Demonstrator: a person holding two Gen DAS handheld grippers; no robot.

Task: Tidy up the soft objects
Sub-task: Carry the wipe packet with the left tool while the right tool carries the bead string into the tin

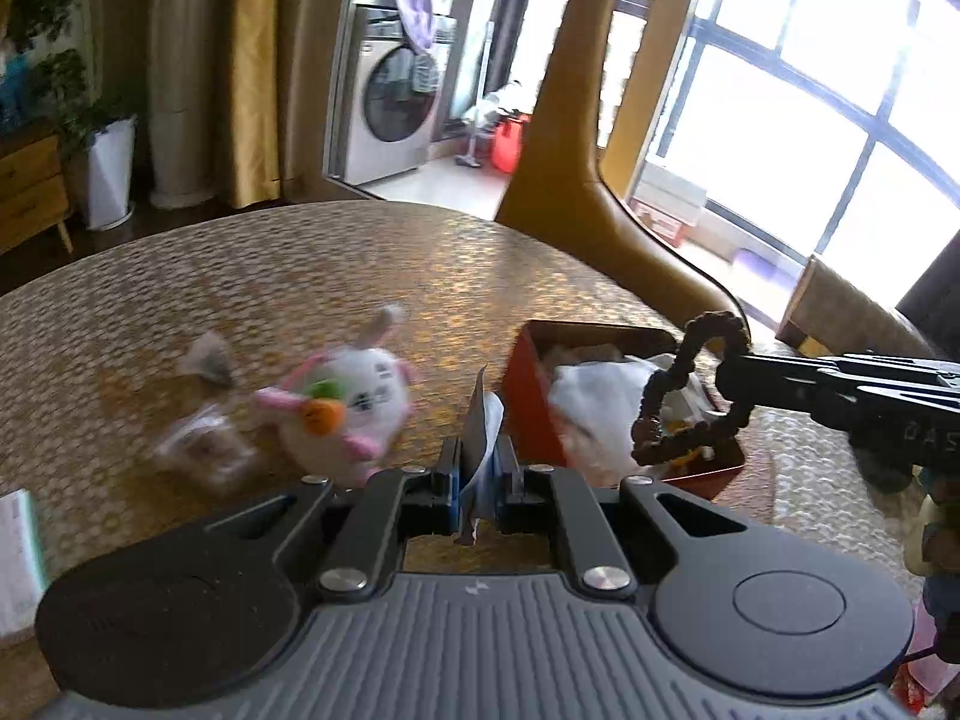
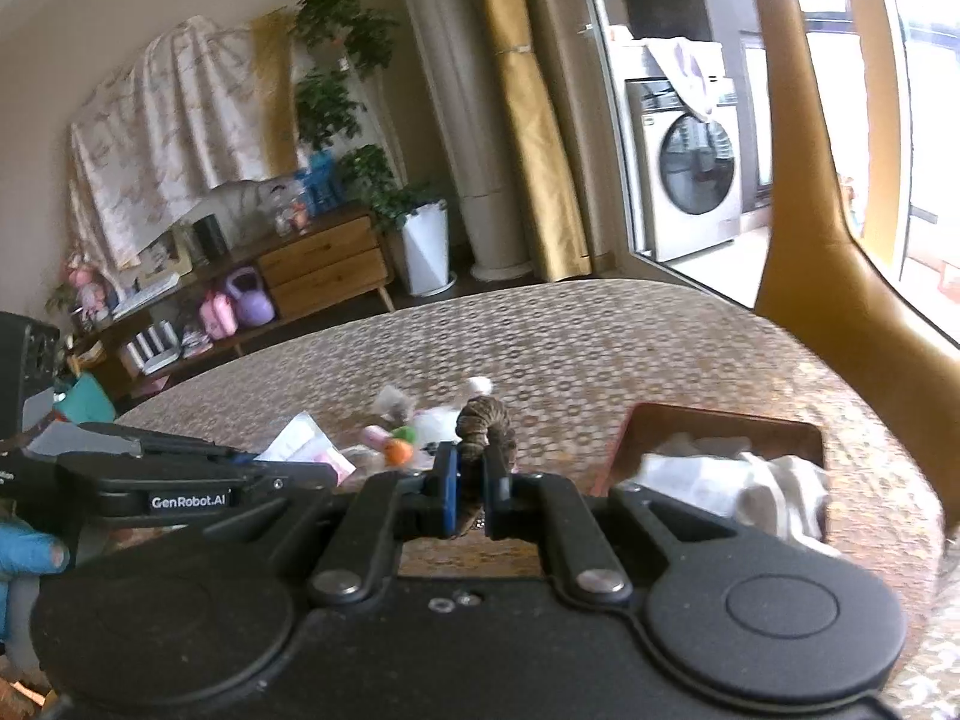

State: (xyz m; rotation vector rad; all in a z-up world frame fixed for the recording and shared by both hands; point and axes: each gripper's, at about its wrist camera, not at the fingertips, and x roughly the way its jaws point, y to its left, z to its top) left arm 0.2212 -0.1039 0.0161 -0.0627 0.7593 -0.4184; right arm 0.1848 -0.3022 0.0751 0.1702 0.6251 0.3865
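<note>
On the table (image 1: 360, 276), the plush rabbit (image 1: 345, 402) lies left of the box (image 1: 528, 372).

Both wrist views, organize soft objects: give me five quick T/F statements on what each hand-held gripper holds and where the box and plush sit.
1. The right hand-held gripper is shut on a brown bead loop. True.
2. The left hand-held gripper is open with nothing in it. False: it is shut on a thin white packet.
3. The red box already holds white soft items. True.
4. The white plush toy lies inside the red box. False: it lies on the table, left of the box.
5. The bead loop rests flat on the table. False: it hangs from the right hand-held gripper over the box.
</note>
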